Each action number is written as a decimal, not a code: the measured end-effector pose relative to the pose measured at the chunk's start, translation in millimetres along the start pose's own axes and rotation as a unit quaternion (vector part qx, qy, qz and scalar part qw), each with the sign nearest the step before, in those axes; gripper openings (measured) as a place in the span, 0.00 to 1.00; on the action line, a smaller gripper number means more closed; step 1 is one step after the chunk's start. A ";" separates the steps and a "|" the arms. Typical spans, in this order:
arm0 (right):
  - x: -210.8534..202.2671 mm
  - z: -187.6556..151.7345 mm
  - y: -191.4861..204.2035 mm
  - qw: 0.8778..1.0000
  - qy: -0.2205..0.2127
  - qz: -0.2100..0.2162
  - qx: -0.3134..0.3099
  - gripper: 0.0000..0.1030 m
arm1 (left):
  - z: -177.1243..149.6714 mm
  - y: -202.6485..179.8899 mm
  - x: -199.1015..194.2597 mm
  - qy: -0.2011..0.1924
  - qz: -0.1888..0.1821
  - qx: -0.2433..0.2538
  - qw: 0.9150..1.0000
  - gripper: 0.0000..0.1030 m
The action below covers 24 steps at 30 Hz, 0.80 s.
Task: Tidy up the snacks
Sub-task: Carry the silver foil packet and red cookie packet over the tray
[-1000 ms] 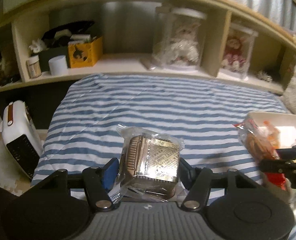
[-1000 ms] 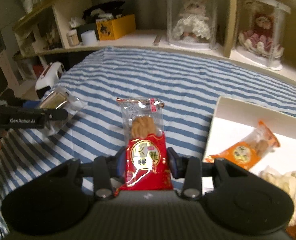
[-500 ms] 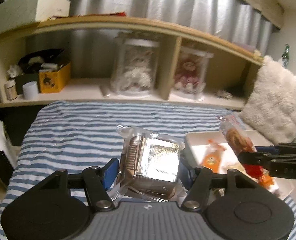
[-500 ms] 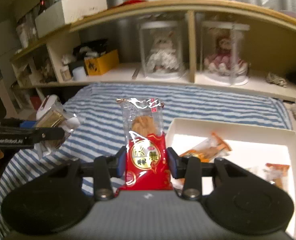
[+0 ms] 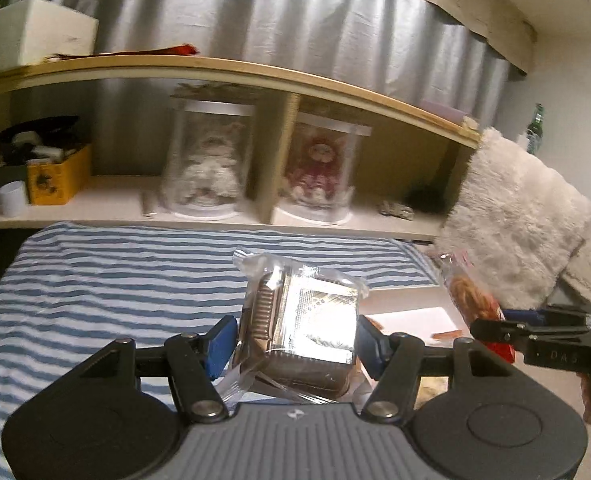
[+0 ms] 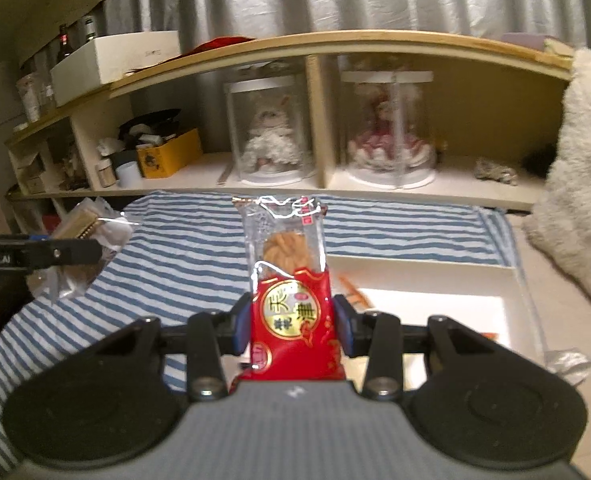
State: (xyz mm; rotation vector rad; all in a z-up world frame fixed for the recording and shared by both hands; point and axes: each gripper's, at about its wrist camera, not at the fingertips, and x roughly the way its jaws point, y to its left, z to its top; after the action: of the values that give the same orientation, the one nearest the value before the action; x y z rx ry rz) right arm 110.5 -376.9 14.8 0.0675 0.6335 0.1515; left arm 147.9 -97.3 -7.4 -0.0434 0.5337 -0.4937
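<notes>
The left gripper (image 5: 295, 344) is clamped on a clear-wrapped gold pastry (image 5: 301, 320); both blue pads press against the sides of the wrapper. The pastry is held off the striped bedcover (image 5: 115, 280), with its sealed top edge pointing away from the camera. In the right wrist view the same pastry appears at the left edge, gripped at the tip of the left gripper.

The right gripper (image 6: 291, 326) is clamped on a red cookie packet (image 6: 291, 312). The packet stands upright between the pads, with a twisted cookie visible through its clear upper half. In the left wrist view this packet shows at the right, held in the right gripper's jaws.

A white tray (image 6: 415, 276) lies on the bedcover beyond and to the right of the red packet. An orange packet (image 6: 353, 292) lies inside it near its left side. Both held snacks are outside the tray.

A wooden shelf (image 6: 335, 46) behind the bed holds two clear display domes with dolls. A fluffy white cushion (image 5: 511, 216) stands beside the tray.
</notes>
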 end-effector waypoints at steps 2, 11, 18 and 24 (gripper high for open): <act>-4.5 0.1 -13.1 1.000 -0.003 -0.014 -0.003 0.46 | 2.2 -12.3 8.2 0.001 -0.012 0.008 1.000 0.62; -1.7 -7.6 -77.6 0.997 0.008 -0.069 -0.038 0.46 | 7.0 -58.9 63.2 0.028 -0.061 0.022 0.997 0.62; 26.3 -13.9 -117.9 0.991 0.037 -0.086 -0.092 0.46 | 0.3 -84.2 123.9 0.065 -0.109 0.010 0.992 0.62; 58.8 -19.1 -140.8 0.987 0.056 -0.082 -0.130 0.46 | -7.9 -111.2 185.3 0.089 -0.140 0.020 0.986 0.62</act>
State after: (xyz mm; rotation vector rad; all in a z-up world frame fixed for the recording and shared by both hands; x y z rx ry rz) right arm 162.8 -506.0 -50.3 -0.2452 0.7231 0.0778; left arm 233.5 -280.3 -84.3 -0.0366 0.6966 -0.7887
